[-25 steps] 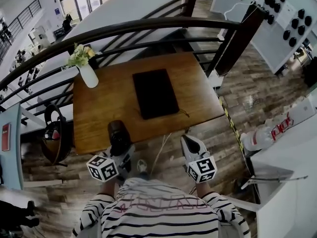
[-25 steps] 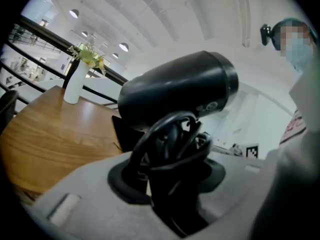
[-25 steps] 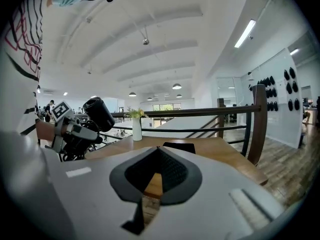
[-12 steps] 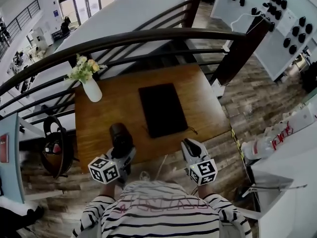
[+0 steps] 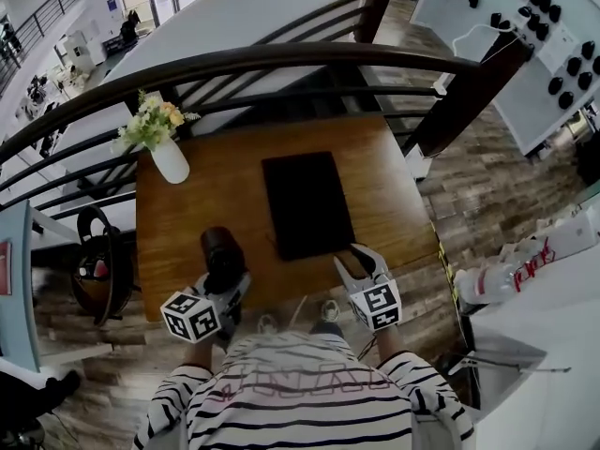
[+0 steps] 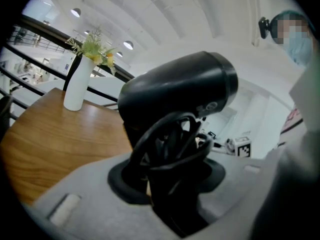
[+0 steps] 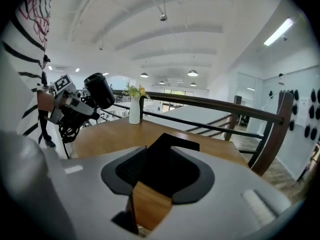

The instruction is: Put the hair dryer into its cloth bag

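Desk (image 5: 192, 218): a brown wooden top standing just beside a dark curved railing (image 5: 281, 60).

Cloth bag (image 5: 307, 204): black, lying flat and empty-looking near the middle of the desk, its long side running from the person toward the railing.

Hair dryer (image 5: 222, 249): black and off the bag. It is held up over the near left part of the desk, to the left of the bag and apart from it. The left gripper view shows its thick barrel lying crosswise above the jaws.

Cord (image 6: 170, 144): black, bundled in loops against the dryer's handle, down between the jaws.

Left hand-held gripper (image 5: 230, 279): pinching the hair dryer by its handle, with the looped cord caught in the same grip. The jaws stand partly apart around that bundle.

Right hand-held gripper (image 5: 358, 261): its jaws are opening and already spread, holding nothing. It sits low over the near edge of the desk at the bag's near right corner. In its own view the bag's dark end and a strip of bare wood show in the gap, and the pads do not press on the cloth.

Vase (image 5: 170, 160): white, upright at the far left corner of the desk, holding yellow and green flowers (image 5: 153, 123), well apart from the bag.

Person: a striped top (image 5: 309, 406) fills the bottom of the head view.
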### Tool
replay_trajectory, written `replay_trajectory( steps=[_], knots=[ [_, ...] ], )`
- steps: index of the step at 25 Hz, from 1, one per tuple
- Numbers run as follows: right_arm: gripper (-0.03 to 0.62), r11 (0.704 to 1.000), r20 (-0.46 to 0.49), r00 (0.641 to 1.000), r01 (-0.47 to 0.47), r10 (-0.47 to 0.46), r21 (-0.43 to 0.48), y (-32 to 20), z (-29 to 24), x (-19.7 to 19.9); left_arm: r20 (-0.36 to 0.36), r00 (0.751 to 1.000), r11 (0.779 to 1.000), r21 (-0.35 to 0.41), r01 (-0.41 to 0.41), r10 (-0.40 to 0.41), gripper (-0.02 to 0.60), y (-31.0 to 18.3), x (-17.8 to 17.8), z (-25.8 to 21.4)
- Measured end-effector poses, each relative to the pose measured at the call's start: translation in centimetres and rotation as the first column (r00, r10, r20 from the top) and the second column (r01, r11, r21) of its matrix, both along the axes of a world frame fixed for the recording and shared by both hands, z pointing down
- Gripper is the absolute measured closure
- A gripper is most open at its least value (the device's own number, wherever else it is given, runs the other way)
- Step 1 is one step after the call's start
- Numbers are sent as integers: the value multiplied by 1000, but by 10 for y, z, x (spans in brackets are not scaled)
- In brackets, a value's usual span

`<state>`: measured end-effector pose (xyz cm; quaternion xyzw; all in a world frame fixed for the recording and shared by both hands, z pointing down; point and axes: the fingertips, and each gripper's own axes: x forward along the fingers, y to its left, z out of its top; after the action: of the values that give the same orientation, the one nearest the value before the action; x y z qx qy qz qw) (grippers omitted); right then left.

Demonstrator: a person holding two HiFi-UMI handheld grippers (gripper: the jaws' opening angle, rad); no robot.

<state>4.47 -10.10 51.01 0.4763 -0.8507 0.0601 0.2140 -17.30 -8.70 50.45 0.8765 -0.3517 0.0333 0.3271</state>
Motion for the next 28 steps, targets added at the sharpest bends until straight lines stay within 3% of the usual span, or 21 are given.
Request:
replay_trajectory(
  steps=[3, 6, 10, 15, 24, 28],
  knots=[
    [439, 997, -83, 994, 63, -66, -39, -14, 16, 15, -10, 999, 999, -11, 48, -48, 400, -4, 11, 5],
    [428, 986, -198, 967, 148, -161, -79, -29, 38, 27, -14, 996, 996, -25, 88, -88, 400, -9, 23, 12],
    [418, 943, -370, 867, 296, -332, -153, -43, 74, 37, -2, 990, 989, -42, 142, -142, 400, -15, 36, 26],
    [419, 874, -465, 740, 413, -487, -258, -49, 118, 53, 23, 980, 978, -64, 199, -198, 400, -13, 53, 39],
    [433, 762, -529, 558, 550, -639, -342, -53, 159, 69, 82, 960, 956, -104, 276, -268, 402, 11, 80, 57],
    [437, 729, -540, 506, 575, -673, -370, -57, 173, 63, 92, 956, 950, -118, 288, -278, 402, 16, 80, 66]
  ],
)
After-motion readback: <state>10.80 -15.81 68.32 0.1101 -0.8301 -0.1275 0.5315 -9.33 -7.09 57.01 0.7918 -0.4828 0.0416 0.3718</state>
